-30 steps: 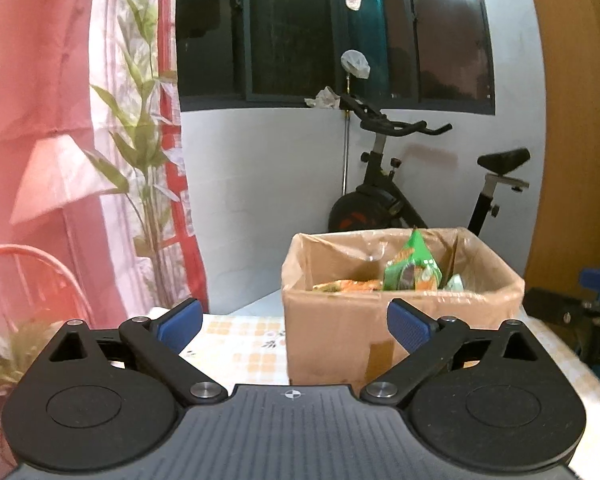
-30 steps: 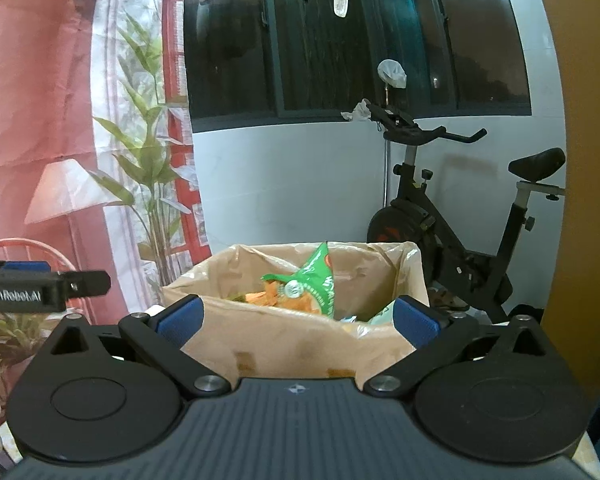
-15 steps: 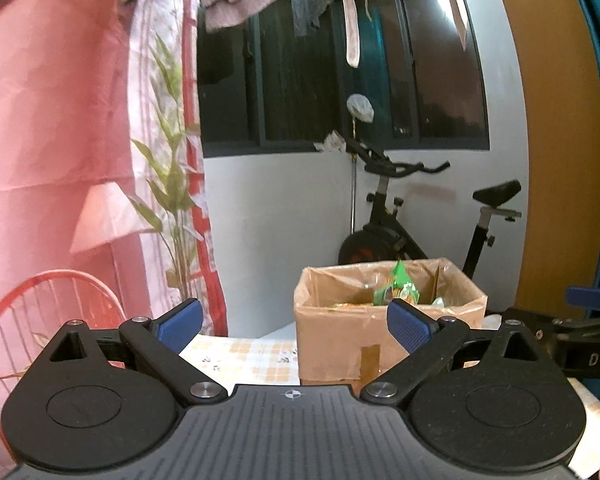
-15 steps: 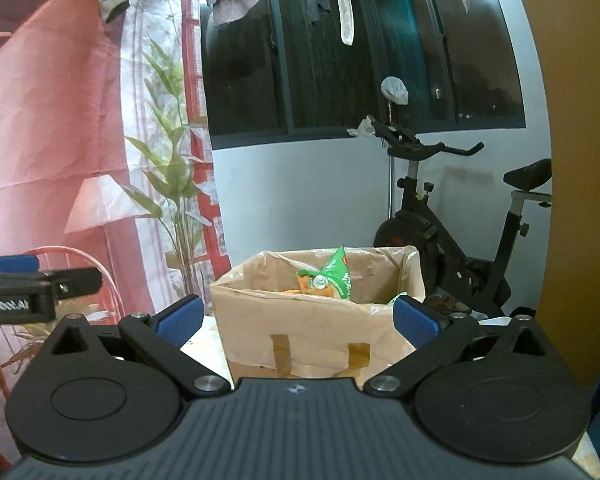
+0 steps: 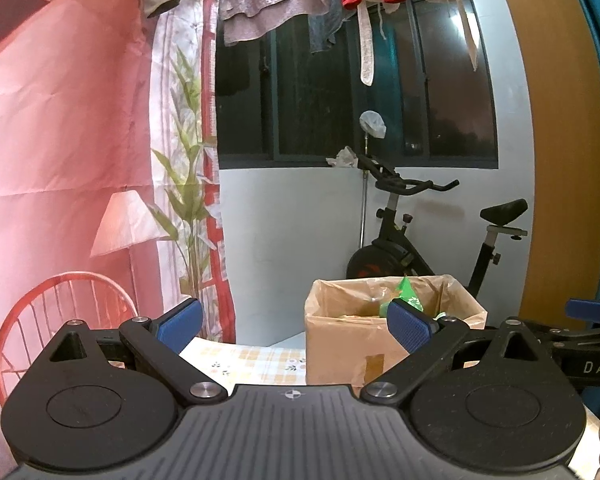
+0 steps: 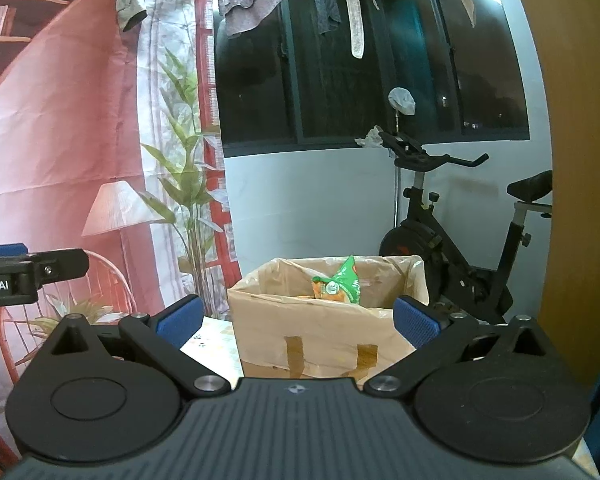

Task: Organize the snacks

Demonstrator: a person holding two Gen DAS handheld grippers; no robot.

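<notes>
where both hand-held grippers (image 5: pixel 294 322) (image 6: pixel 296 318) gape empty, a green-and-orange snack packet (image 6: pixel 338 282) upright in the cardboard box (image 6: pixel 320 320)

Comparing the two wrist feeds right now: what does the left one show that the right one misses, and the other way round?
Only the left wrist view shows the right gripper coming in from the right edge, and the box's plain corner with one strip of tape.

Only the right wrist view shows the left gripper at its left edge, the printed bookshelf on the backdrop, and two tape strips on the box front.

Both show the cardboard box on the checked tablecloth, a green snack bag sticking out of it, the exercise bike behind, hanging laundry, and open, empty jaws.
</notes>
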